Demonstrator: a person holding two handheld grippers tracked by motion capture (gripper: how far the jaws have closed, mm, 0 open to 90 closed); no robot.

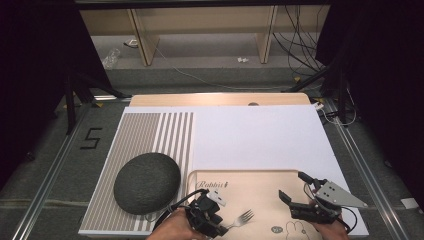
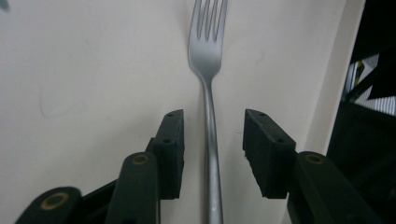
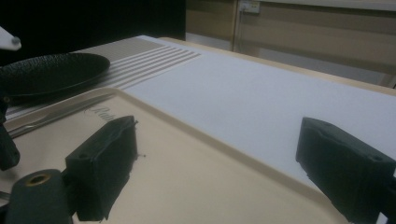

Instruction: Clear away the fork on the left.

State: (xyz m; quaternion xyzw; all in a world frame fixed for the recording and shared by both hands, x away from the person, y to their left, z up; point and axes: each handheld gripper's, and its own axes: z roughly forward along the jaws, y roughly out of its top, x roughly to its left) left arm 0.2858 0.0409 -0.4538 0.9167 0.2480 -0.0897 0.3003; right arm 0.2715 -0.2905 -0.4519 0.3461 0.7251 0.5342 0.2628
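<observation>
The fork [image 1: 243, 218] lies flat on the cream tray [image 1: 260, 180], near its front left part, with its long axis running from the left gripper [image 1: 220, 222] up and to the right in the high view, tines pointing away from the person toward the tray's middle. In the left gripper view the handle [image 2: 212, 154] runs straight up between the two black jaws, which stand apart on either side of it with a gap at each pad, so the fork is let go and rests on the tray. The right gripper [image 1: 292, 187] hovers over the right part of the tray, jaws spread wide with nothing between them. Left of the tray sits a dark, rough-textured round plate [image 1: 147, 182] on the striped part of the white board [image 1: 260, 135]. The fork is plain matte silver metal, four tines, slim handle
</observation>
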